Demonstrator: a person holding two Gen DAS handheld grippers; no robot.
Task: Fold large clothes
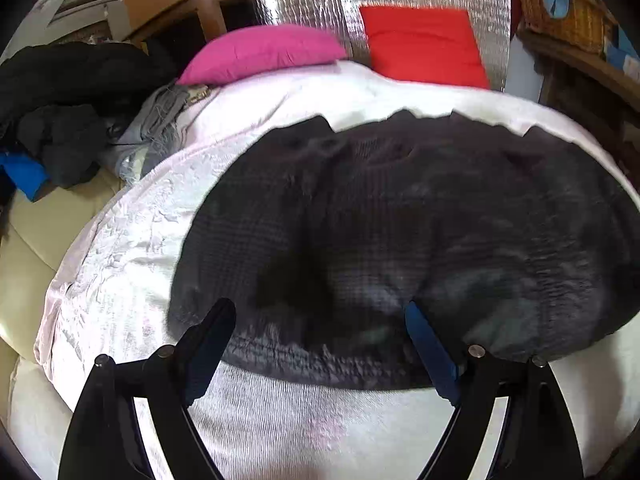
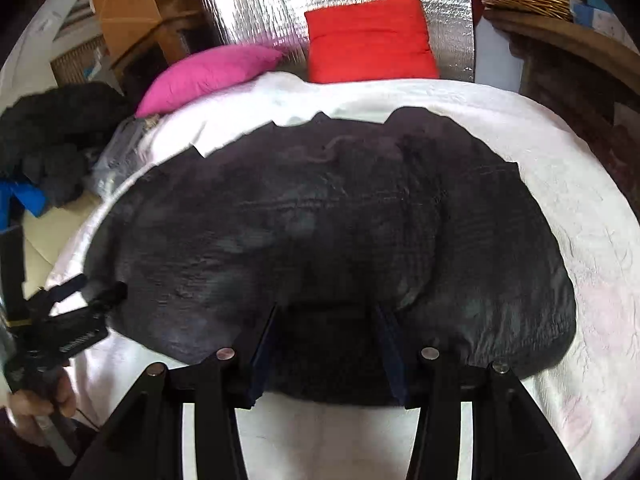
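Left wrist view showed the dark knitted sweater [image 1: 400, 232] lying flat on my white bedspread [image 1: 120, 248], its long axis running side to side, ribbed hem toward me and neckline toward the pink cushion [image 1: 260, 52] and red cushion [image 1: 424, 46]. My left tongs [image 1: 320, 312] stood spread wide over the hem, gripping nothing. My right tongs [image 2: 326, 312] stood partly apart, fingertips over the hem; whether they touched cloth I couldn't tell.

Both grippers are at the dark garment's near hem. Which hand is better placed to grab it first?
Probably right: the right gripper already straddles the dark garment hem, while the left gripper stands wide open near its corner.
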